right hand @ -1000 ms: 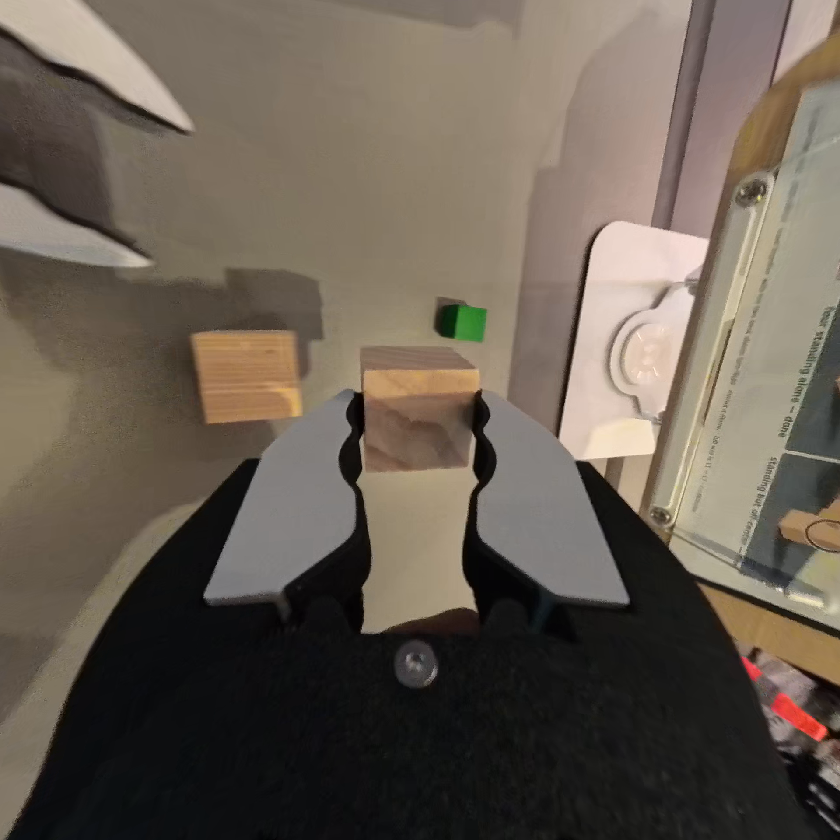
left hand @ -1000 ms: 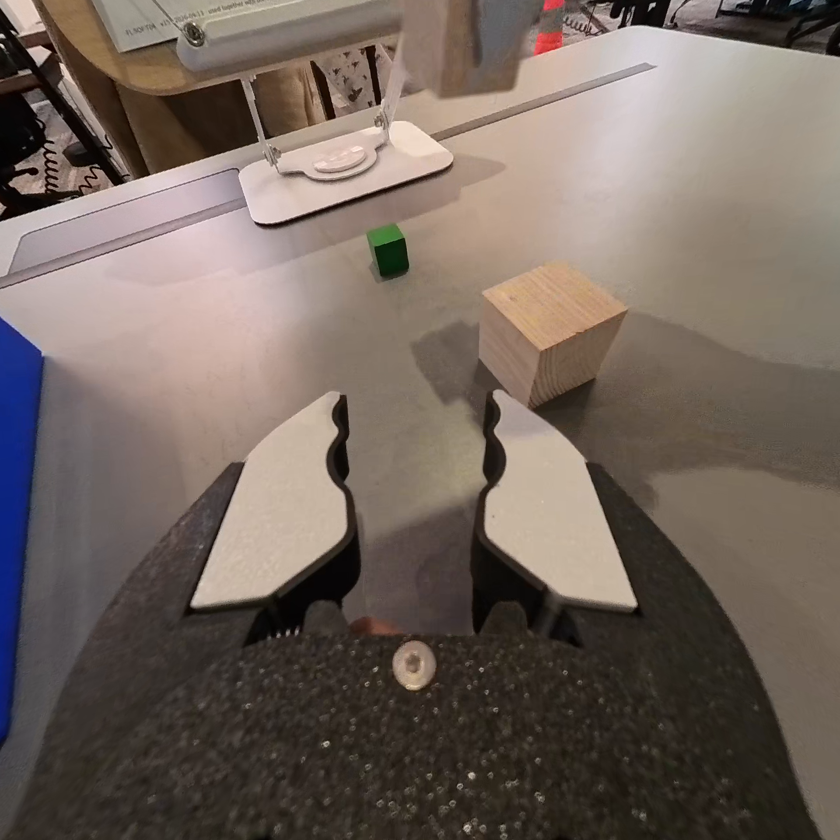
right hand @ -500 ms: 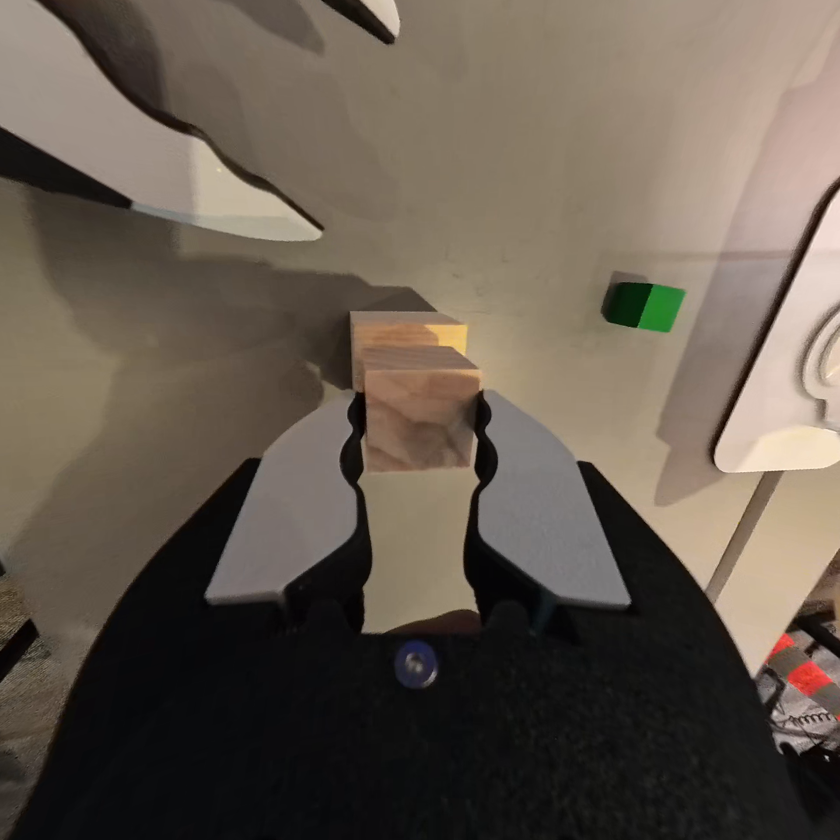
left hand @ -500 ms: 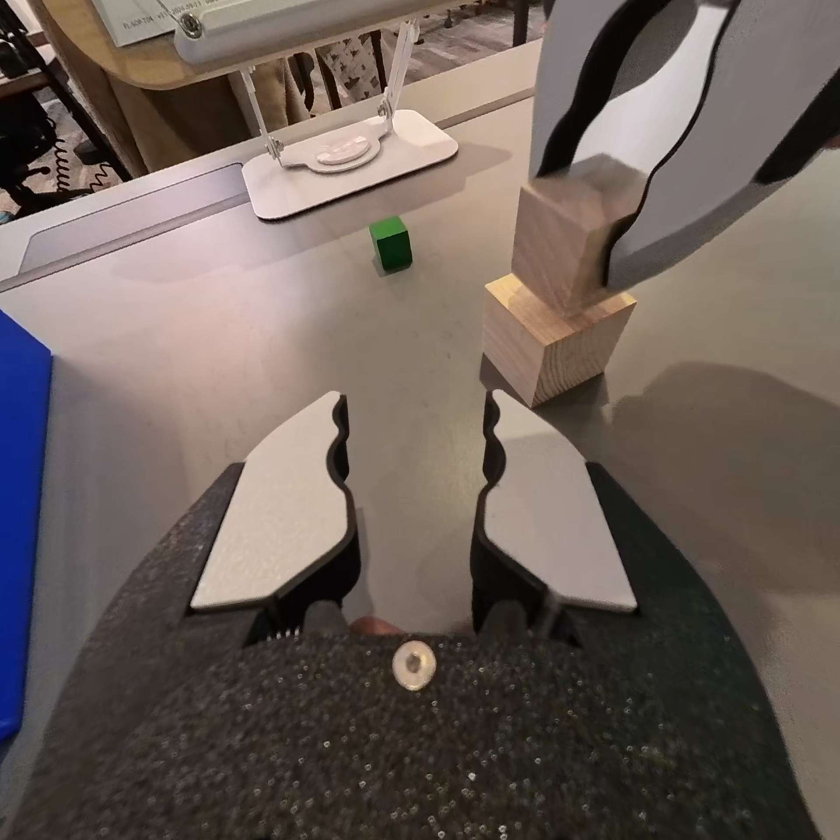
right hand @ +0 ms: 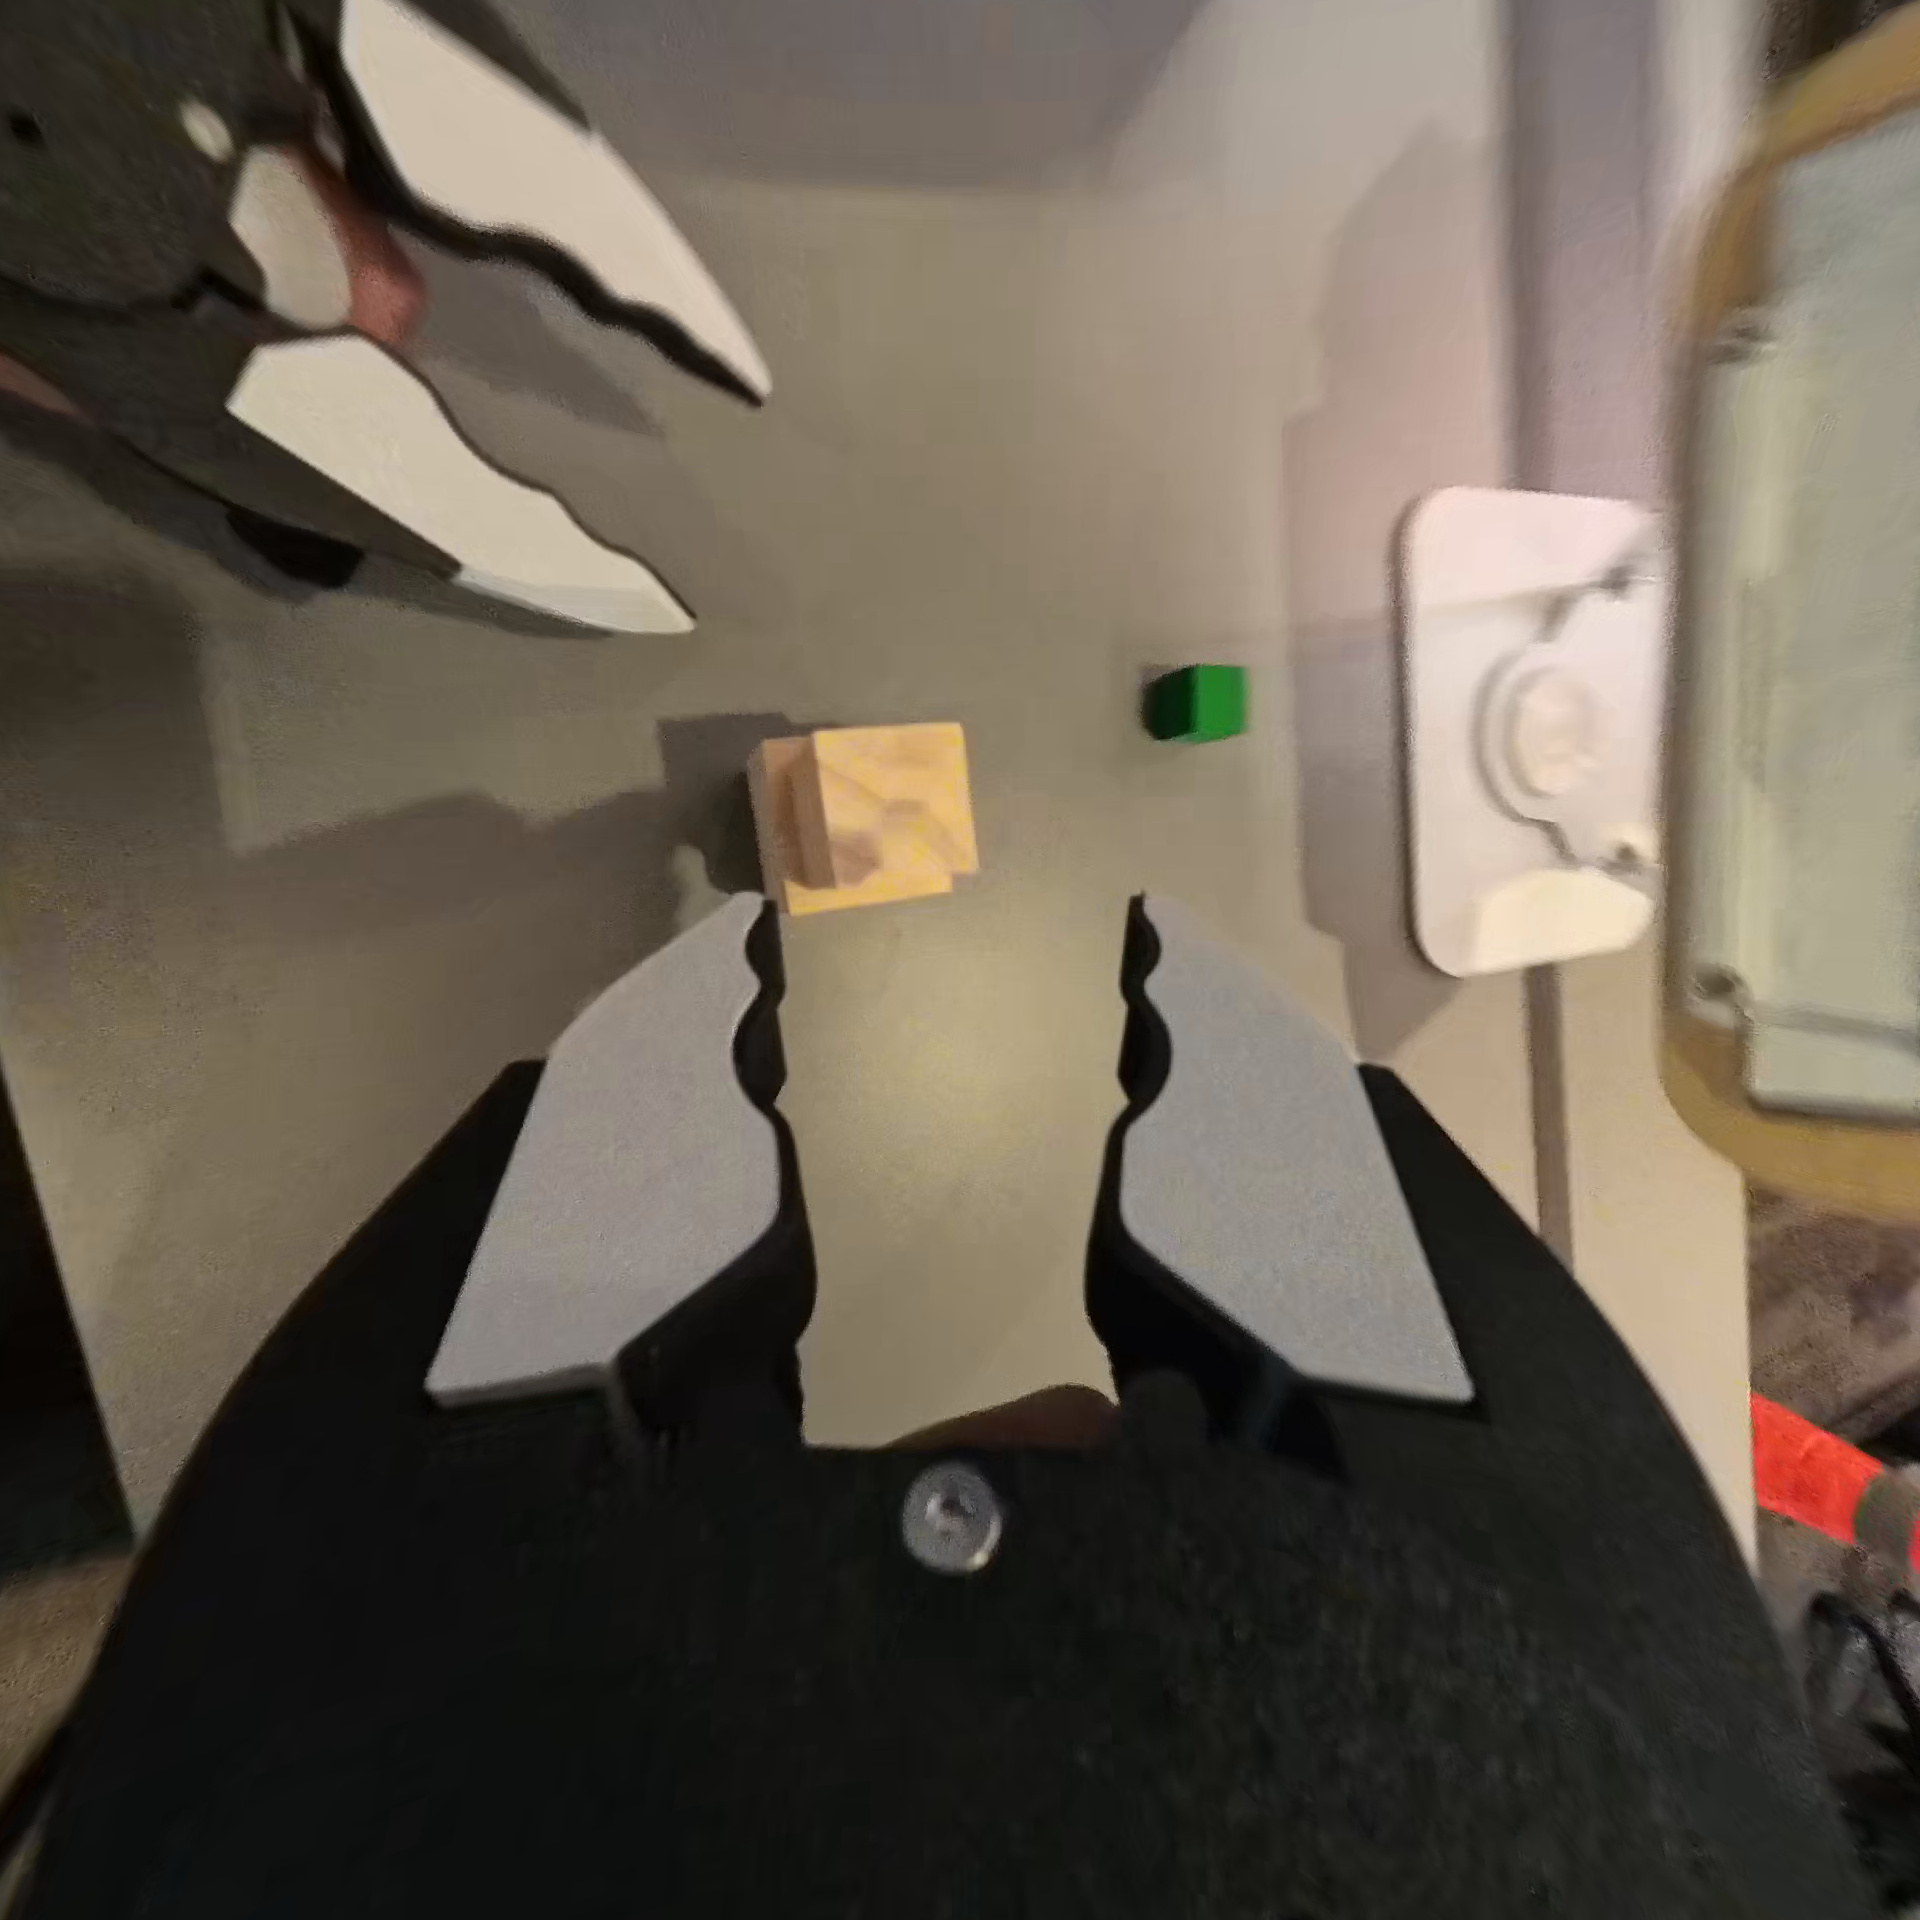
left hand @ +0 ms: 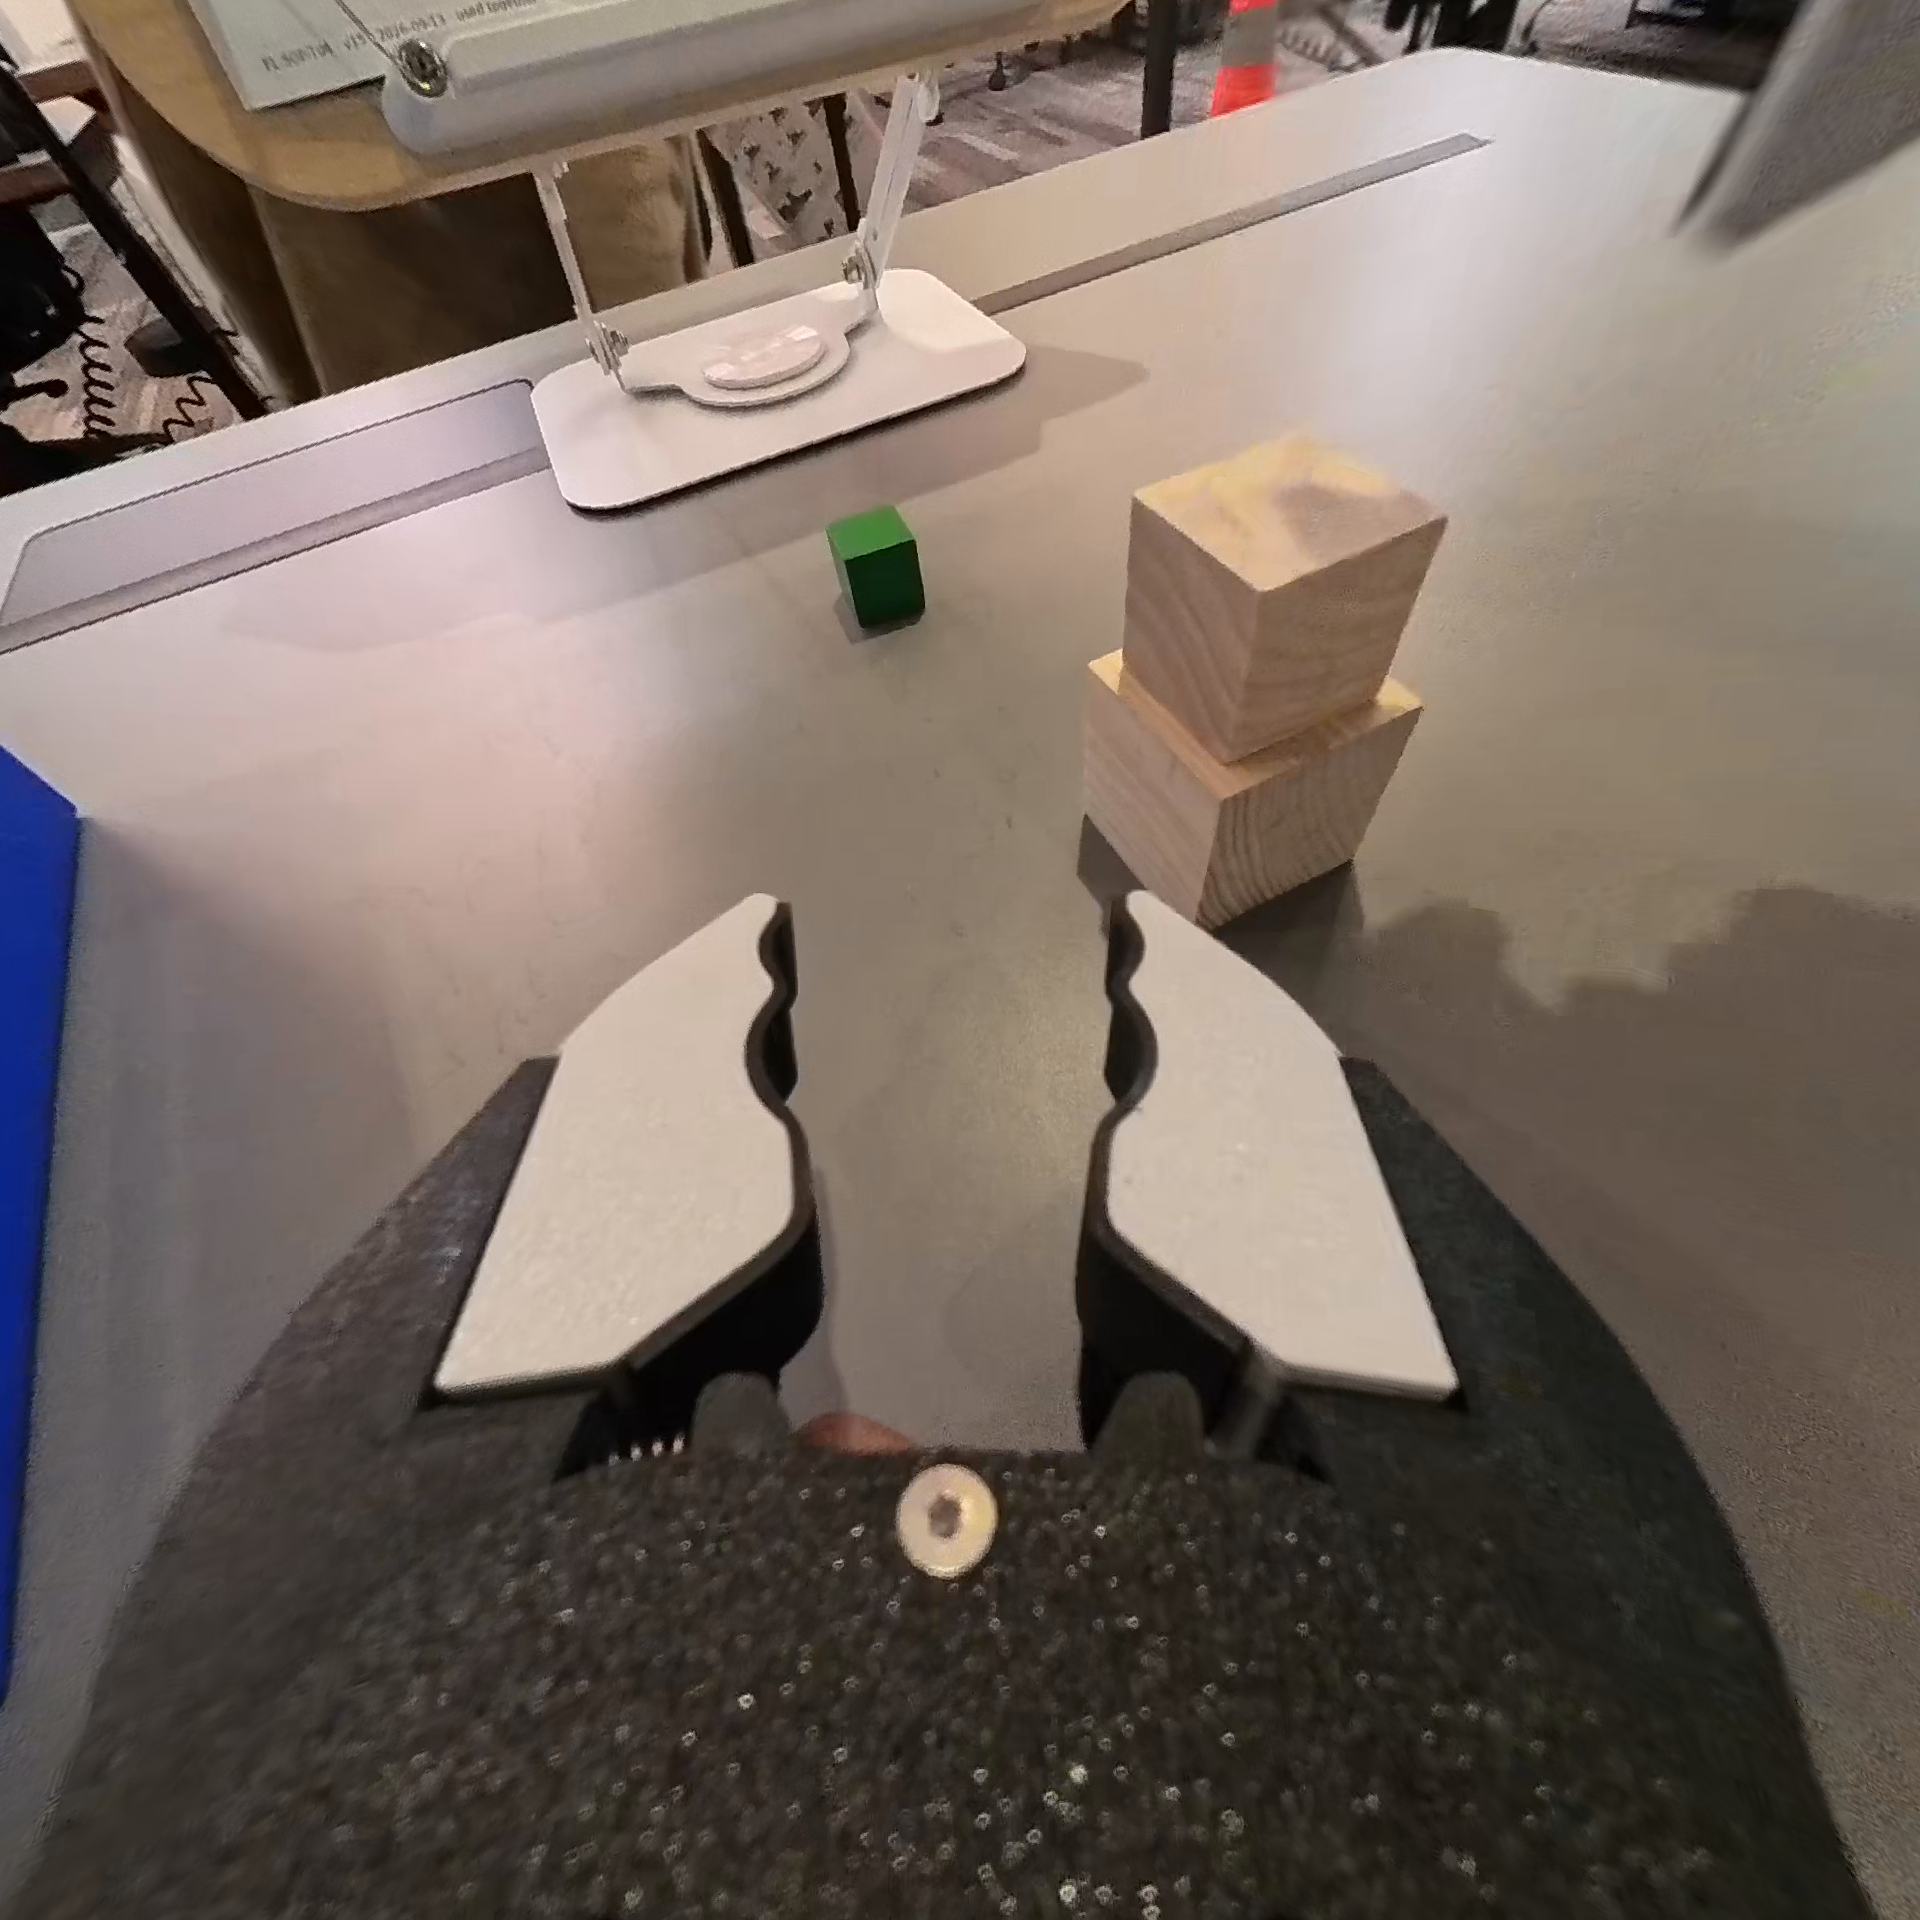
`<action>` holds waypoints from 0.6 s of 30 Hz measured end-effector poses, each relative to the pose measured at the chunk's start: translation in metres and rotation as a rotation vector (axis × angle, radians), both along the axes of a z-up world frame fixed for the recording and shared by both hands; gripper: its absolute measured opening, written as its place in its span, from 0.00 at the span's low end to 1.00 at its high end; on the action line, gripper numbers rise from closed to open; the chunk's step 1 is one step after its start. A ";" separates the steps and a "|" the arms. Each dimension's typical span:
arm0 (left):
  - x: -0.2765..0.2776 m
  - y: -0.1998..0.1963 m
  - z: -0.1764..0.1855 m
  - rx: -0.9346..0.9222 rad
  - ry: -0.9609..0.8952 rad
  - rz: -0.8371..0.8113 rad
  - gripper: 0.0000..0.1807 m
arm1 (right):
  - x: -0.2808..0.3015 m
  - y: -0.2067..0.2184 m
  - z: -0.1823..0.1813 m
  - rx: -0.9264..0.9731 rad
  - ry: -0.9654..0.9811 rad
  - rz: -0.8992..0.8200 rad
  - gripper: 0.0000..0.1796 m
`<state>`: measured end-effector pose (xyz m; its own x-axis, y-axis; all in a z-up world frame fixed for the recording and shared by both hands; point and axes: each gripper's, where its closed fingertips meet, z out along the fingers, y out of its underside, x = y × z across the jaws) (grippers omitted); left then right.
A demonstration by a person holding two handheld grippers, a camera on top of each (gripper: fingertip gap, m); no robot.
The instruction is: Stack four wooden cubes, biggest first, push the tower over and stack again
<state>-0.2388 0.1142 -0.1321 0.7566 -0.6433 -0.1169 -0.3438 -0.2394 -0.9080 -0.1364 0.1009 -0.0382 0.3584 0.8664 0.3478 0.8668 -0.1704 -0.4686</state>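
Two plain wooden cubes stand stacked on the grey table (left hand: 520, 790). The smaller cube (left hand: 1273, 592) sits on the larger cube (left hand: 1236, 821), turned a little against it. From above, in the right wrist view, the stack (right hand: 883, 816) shows just beyond my fingertips. A small green cube (left hand: 878, 566) lies left of the stack and also shows in the right wrist view (right hand: 1195, 703). My left gripper (left hand: 945, 914) is open and empty, low over the table, just left of the stack. My right gripper (right hand: 951, 904) is open and empty, high above the stack.
A white stand base (left hand: 779, 384) holding a tilted board stands behind the green cube, also in the right wrist view (right hand: 1527, 727). A blue object (left hand: 31, 1091) lies at the left edge. The left gripper (right hand: 468, 343) shows at the right wrist view's upper left.
My right gripper set the smaller wooden cube on the larger one, opened, and rose away above the stack. My left gripper stayed open in about the same place.
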 end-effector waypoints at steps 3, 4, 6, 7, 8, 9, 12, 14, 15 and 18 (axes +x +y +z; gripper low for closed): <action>-0.003 0.009 0.001 0.028 0.078 -0.040 0.31 | 0.023 -0.034 0.009 0.140 0.290 -0.122 0.34; -0.003 0.015 0.003 0.041 0.134 -0.077 0.30 | 0.028 -0.046 0.000 0.165 0.395 -0.157 0.33; -0.002 0.034 0.008 0.037 0.252 -0.126 0.30 | 0.038 -0.064 -0.026 0.189 0.550 -0.223 0.33; 0.003 0.043 0.009 0.010 0.300 -0.177 0.32 | 0.043 -0.069 -0.041 0.196 0.592 -0.252 0.33; 0.011 0.052 0.010 -0.023 0.340 -0.241 0.32 | 0.047 -0.073 -0.055 0.191 0.619 -0.275 0.32; 0.021 0.062 0.011 -0.055 0.370 -0.304 0.32 | 0.048 -0.077 -0.066 0.168 0.651 -0.290 0.32; 0.047 0.104 0.008 -0.120 0.485 -0.397 0.33 | 0.047 -0.084 -0.084 0.121 0.699 -0.290 0.32; 0.061 0.132 0.000 -0.206 0.527 -0.386 0.33 | 0.047 -0.084 -0.091 0.116 0.683 -0.296 0.32; 0.070 0.143 -0.005 -0.277 0.513 -0.364 0.34 | 0.047 -0.085 -0.095 0.103 0.675 -0.302 0.32; 0.090 0.158 -0.025 -0.499 0.454 -0.287 0.34 | 0.045 -0.088 -0.093 0.119 0.672 -0.284 0.32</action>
